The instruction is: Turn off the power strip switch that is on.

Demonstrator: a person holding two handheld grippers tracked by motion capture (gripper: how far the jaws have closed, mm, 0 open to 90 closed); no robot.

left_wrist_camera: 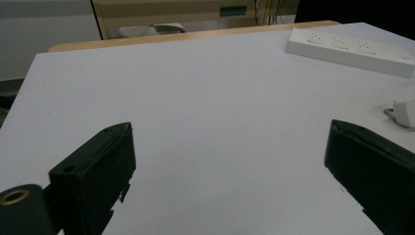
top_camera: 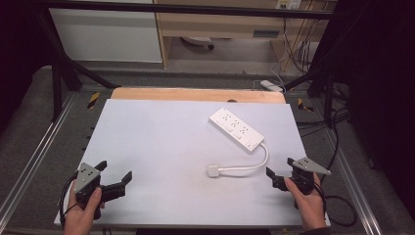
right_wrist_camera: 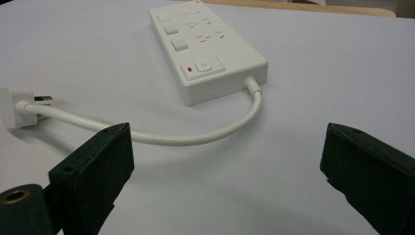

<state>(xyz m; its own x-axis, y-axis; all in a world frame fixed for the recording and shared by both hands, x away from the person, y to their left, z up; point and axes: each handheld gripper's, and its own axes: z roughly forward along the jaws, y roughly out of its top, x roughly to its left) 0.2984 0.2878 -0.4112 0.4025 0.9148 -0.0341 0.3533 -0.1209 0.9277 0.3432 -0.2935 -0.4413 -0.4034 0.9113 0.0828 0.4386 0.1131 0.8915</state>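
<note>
White power strip [top_camera: 237,129] lying diagonally on the right half of the white surface [top_camera: 156,142], cord [top_camera: 252,165] looping down to the plug [top_camera: 213,171]. Right gripper [top_camera: 282,172] near the surface's right edge, fingers [right_wrist_camera: 93,161] spread wide, empty, cord curving just ahead of them (plug off to their left, prongs barely made out). Left gripper [top_camera: 116,172] well apart at the near left, fingers [left_wrist_camera: 98,166] wide, holding nothing. Strip's far end cut off in the left gripper view.
</note>
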